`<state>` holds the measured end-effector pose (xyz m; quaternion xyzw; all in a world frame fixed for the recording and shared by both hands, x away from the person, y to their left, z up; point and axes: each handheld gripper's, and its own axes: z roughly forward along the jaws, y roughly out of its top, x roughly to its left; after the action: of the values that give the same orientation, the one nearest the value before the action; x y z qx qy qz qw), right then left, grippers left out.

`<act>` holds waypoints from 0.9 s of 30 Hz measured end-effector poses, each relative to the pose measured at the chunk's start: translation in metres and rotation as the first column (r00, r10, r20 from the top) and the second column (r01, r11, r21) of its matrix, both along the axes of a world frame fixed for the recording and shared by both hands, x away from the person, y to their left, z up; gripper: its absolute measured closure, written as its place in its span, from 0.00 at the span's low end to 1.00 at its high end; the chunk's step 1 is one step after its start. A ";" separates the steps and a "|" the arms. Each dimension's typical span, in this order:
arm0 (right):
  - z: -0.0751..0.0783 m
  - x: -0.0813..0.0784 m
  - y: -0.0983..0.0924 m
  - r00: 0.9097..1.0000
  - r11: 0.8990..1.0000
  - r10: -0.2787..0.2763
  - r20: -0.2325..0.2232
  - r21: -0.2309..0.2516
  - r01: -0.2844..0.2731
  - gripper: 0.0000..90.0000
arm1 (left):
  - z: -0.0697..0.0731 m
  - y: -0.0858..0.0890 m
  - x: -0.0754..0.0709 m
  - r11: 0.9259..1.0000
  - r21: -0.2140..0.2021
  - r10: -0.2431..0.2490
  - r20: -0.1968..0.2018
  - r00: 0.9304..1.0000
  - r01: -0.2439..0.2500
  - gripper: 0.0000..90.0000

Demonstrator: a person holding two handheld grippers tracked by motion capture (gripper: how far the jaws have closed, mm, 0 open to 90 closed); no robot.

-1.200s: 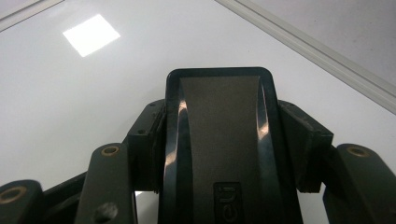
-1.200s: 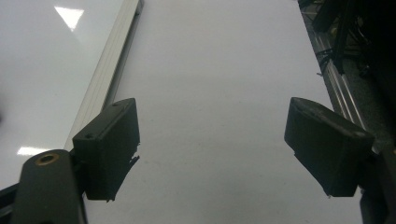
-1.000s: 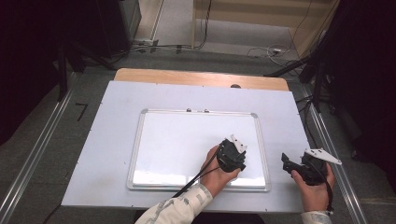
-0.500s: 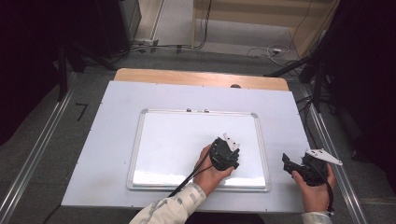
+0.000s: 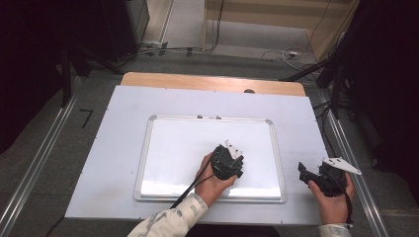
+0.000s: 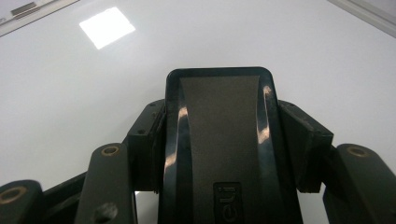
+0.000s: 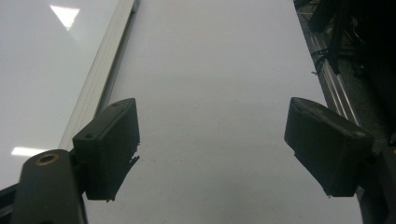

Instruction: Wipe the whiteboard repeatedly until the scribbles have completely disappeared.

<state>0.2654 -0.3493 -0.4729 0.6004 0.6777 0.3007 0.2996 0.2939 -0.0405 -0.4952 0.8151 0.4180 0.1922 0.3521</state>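
Whiteboard eraser (image 6: 219, 140) sits clamped between my left gripper's (image 5: 228, 162) jaws, at four o'clock on the whiteboard (image 5: 178, 148); my right gripper (image 7: 229, 149), jaws wide apart, hovers beside the frame.

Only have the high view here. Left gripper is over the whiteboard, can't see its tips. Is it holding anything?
Observer: Yes. In the left gripper view the left gripper is shut on a black eraser, one jaw against each side.
Operator: Eraser on the board or lifted?
Observer: Can't tell contact; that view has the whiteboard right beyond the eraser's front end.
Operator: Any marks ahead of it?
Observer: None in that view; the surface there is plain white with a lamp reflection.
Operator: Right gripper?
Observer: In the right gripper view the right gripper is open with nothing between its jaws, over the table beside the board's frame.
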 end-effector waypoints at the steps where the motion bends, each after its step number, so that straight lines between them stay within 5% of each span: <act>1: 0.000 0.000 0.000 1.000 1.000 0.002 0.000 -0.001 -0.002 0.18 | 0.000 0.002 0.000 1.000 0.002 0.004 0.000 1.000 -0.004 0.46; 27: -0.001 0.001 0.001 1.000 1.000 0.002 -0.004 -0.008 -0.002 0.18 | -0.001 0.071 -0.009 0.997 -0.007 0.076 -0.005 0.997 -0.076 0.46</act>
<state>0.2661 -0.3479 -0.4740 0.5993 0.6799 0.2972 0.3004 0.2846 0.0303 -0.4961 0.7979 0.4500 0.2020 0.3464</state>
